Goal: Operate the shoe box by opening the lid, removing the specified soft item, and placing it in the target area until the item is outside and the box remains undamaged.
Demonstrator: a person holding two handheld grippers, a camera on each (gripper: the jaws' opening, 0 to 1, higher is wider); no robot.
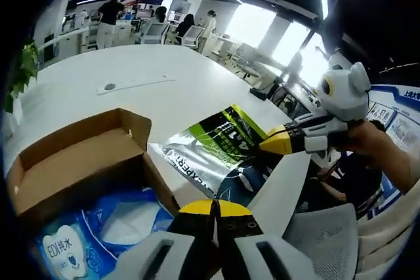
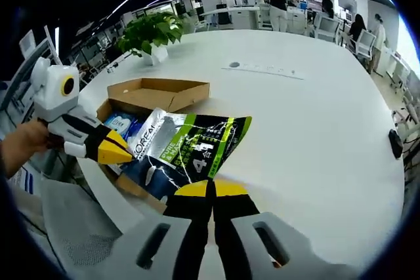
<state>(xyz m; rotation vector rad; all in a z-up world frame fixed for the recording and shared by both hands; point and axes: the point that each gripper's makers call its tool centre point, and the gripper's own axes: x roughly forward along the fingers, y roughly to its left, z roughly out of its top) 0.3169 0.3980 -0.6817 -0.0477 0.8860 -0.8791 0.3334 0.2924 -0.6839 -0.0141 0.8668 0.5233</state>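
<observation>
Our left gripper [image 1: 215,211] sits at the bottom of the left gripper view with its yellow-tipped jaws pressed together on the near edge of the shiny packet [image 1: 213,149]. Our right gripper [image 2: 211,191] does the same in the right gripper view, jaws closed on the packet's [image 2: 187,145] other edge. So both grippers pinch the soft packet between them, and it hangs flat over the open cardboard shoe box [image 1: 79,155].

We see the box near the edge of the white tabletop [image 2: 315,122], with its brown flaps [image 2: 161,90] folded out. Inside it lies a blue and white pack [image 1: 98,227], partly hidden by the packet in the right gripper view. A person's hand [image 1: 377,142] holds the right gripper from the side.

Farther out, a long white power strip [image 2: 266,68] lies flat in the middle of the tabletop. A leafy green plant [image 2: 152,31] in a white pot stands at the far edge. Beyond the table we see desks, chairs and people [image 2: 279,1] standing.
</observation>
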